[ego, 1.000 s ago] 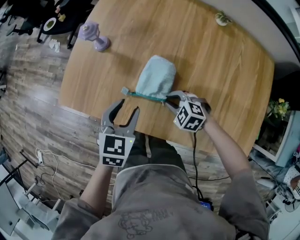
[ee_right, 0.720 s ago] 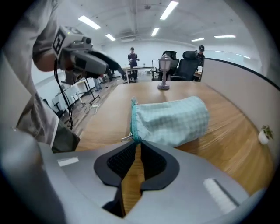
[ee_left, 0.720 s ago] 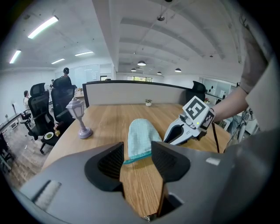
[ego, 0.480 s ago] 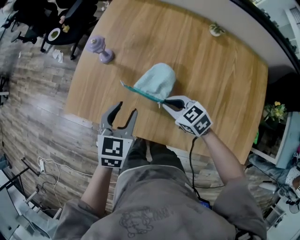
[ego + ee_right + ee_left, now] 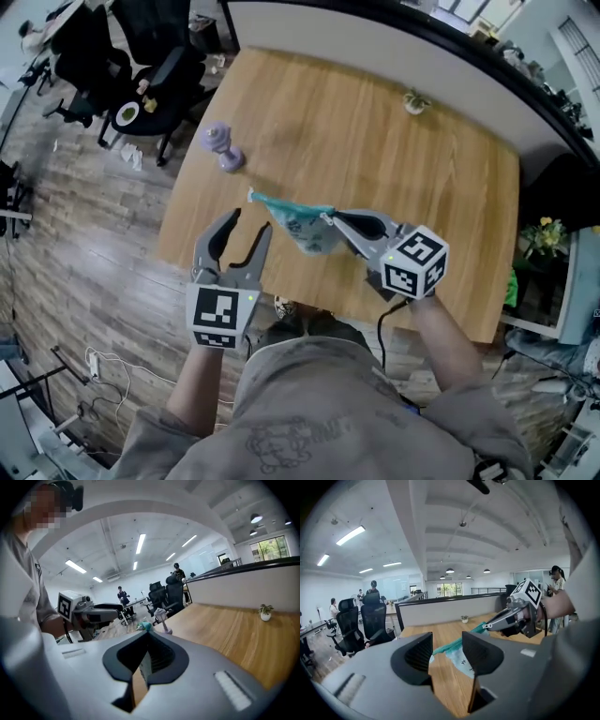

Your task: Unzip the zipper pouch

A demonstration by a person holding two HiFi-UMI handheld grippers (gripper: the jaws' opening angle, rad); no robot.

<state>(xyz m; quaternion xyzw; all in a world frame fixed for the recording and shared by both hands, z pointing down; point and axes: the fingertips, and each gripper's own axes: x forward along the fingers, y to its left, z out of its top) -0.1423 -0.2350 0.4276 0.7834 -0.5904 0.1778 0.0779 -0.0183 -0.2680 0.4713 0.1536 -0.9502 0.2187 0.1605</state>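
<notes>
Fingers (image 5: 361, 225) of R gripper (image 5: 330, 217) closing tight on zip end of zipper pouch (image 5: 302, 228), pouch held up over counter (image 5: 375, 150) w/ teal zip strip running toward L side. L gripper (image 5: 247, 221) fingers wide apart, nothing between, by counter's front edge near pouch's free end.

Open-plan office: black swivel chairs (image 5: 370, 620), strip ceiling lights (image 5: 140, 543), wooden desk (image 5: 441, 178).

Bright, even light from ceiling strips (image 5: 140, 543); fisheye edges bend and darken, foreground seemingly slightly soft.
</notes>
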